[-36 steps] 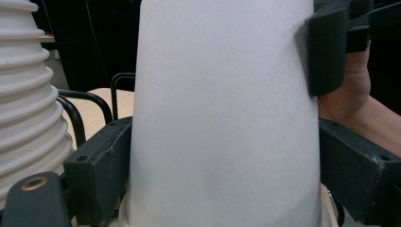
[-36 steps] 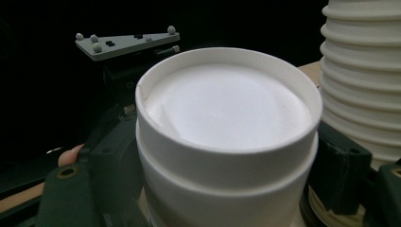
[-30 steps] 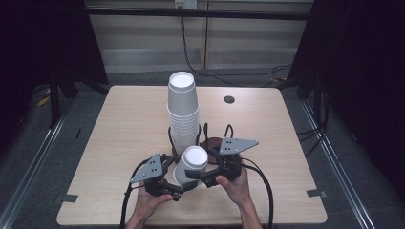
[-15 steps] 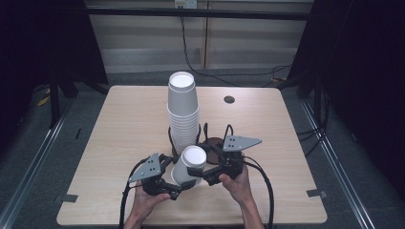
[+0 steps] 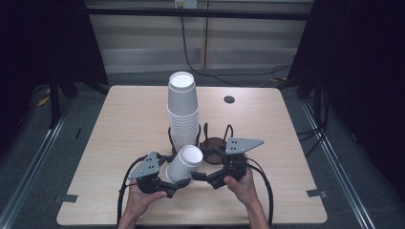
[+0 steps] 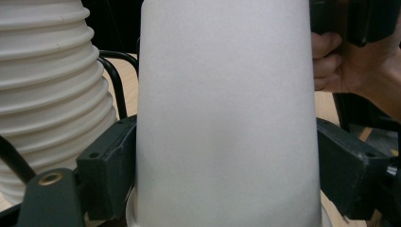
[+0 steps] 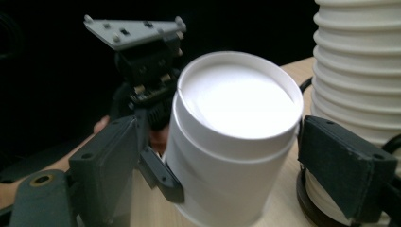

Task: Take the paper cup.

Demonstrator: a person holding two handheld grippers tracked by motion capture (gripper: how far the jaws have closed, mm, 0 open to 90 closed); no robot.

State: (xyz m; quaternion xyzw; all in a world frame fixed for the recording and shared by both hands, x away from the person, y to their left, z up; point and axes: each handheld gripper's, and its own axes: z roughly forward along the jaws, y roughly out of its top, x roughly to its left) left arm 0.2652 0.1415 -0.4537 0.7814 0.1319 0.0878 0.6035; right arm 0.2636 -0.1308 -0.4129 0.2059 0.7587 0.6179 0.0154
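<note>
A single white paper cup [image 5: 184, 164] hangs tilted above the table's front middle, its closed base turned up and to the right. My left gripper [image 5: 173, 183] comes in from the lower left. Its jaws have just been closing and now press both sides of the cup [image 6: 227, 118] near the wide rim end. My right gripper [image 5: 203, 175] reaches in from the right. In the right gripper view its jaws straddle the cup [image 7: 236, 142]: the right pad [image 7: 347, 165] meets the wall, while a gap shows beside the left pad [image 7: 106, 161].
A tall stack of upside-down white cups [image 5: 182, 114] stands just behind, in a black wire holder with a brown base [image 5: 213, 143]. A small dark disc [image 5: 229, 99] lies at the back right of the wooden table [image 5: 119, 124]. Cables trail from both grippers.
The left gripper has crept in slightly on the cup. The cup and the right gripper stay about where they were.
</note>
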